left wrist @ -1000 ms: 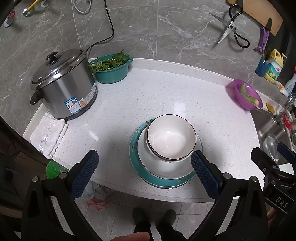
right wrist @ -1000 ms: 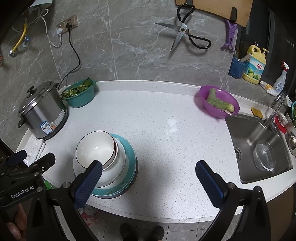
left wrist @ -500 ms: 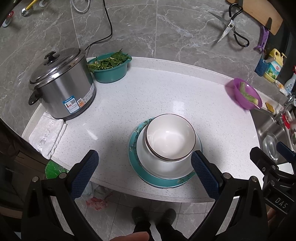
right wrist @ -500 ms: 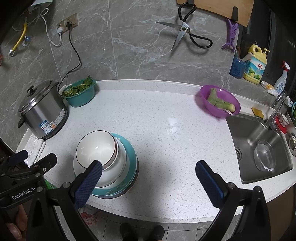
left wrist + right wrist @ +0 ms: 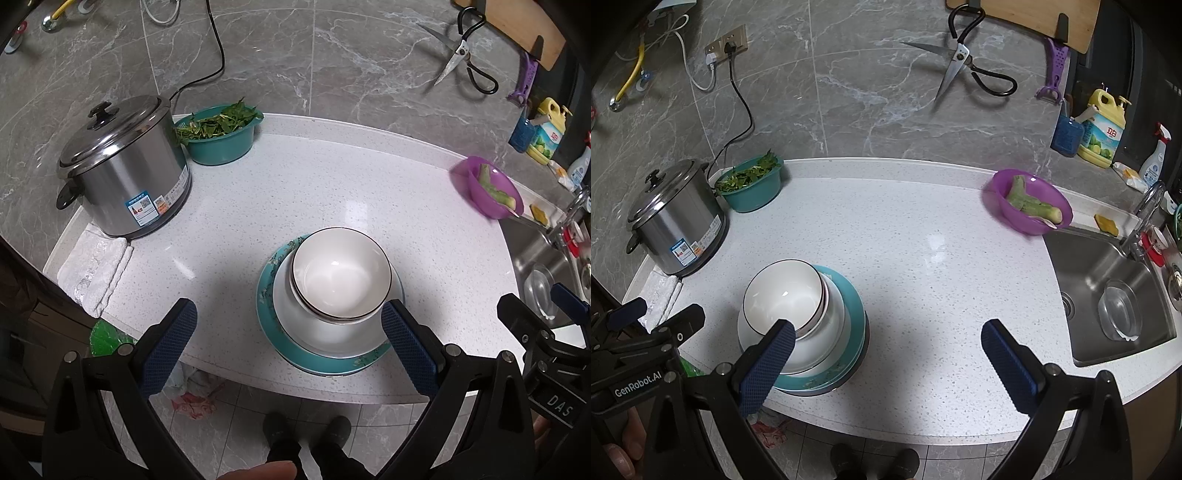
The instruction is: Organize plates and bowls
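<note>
A glossy white bowl [image 5: 340, 273] with a thin dark rim sits nested in a stack on a white plate and a teal plate [image 5: 325, 360], near the front edge of the speckled bench [image 5: 295, 184]. The left claw [image 5: 288, 345] hangs nearer, jaws apart, stack just ahead. The right claw [image 5: 886, 360], also apart, has it to its left.

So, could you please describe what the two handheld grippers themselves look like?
Both are alike: the left gripper and right gripper have black angular frames with silver bolts and two long fingers faced with dark blue textured pads. White lettering marks the bodies: "GenRobot.AI" on the left, "DAS" on the right. No cables or sleeves show.
</note>
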A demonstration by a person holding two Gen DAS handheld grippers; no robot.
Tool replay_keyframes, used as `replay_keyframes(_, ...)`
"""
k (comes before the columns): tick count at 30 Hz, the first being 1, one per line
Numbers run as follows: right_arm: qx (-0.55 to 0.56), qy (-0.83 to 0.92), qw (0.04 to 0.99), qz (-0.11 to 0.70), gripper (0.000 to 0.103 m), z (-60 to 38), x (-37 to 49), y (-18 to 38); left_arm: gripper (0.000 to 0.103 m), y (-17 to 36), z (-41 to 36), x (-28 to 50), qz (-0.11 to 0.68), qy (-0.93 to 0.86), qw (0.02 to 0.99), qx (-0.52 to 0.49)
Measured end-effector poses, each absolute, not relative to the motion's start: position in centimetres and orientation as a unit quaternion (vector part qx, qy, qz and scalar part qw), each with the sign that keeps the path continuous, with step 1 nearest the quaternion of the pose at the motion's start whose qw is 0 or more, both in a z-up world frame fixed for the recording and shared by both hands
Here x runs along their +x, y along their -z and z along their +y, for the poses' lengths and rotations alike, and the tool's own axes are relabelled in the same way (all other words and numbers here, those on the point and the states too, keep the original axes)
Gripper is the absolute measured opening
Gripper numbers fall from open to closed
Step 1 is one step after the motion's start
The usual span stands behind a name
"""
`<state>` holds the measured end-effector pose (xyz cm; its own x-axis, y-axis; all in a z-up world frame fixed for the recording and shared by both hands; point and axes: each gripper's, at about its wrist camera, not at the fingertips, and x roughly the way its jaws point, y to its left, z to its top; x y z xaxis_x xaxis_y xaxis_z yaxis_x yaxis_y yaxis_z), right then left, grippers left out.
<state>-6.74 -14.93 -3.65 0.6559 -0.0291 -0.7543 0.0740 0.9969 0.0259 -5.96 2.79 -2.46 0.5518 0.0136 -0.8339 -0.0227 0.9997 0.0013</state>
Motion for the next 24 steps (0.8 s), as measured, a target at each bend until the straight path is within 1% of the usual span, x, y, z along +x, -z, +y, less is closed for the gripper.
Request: replay_keyframes(24,0.027,0.028,0.909,0.416,0.103,-14.75,-6.61,3.67,0.101,2.79,2.73,-5.63,0.476,-0.008,0.879,-0.004)
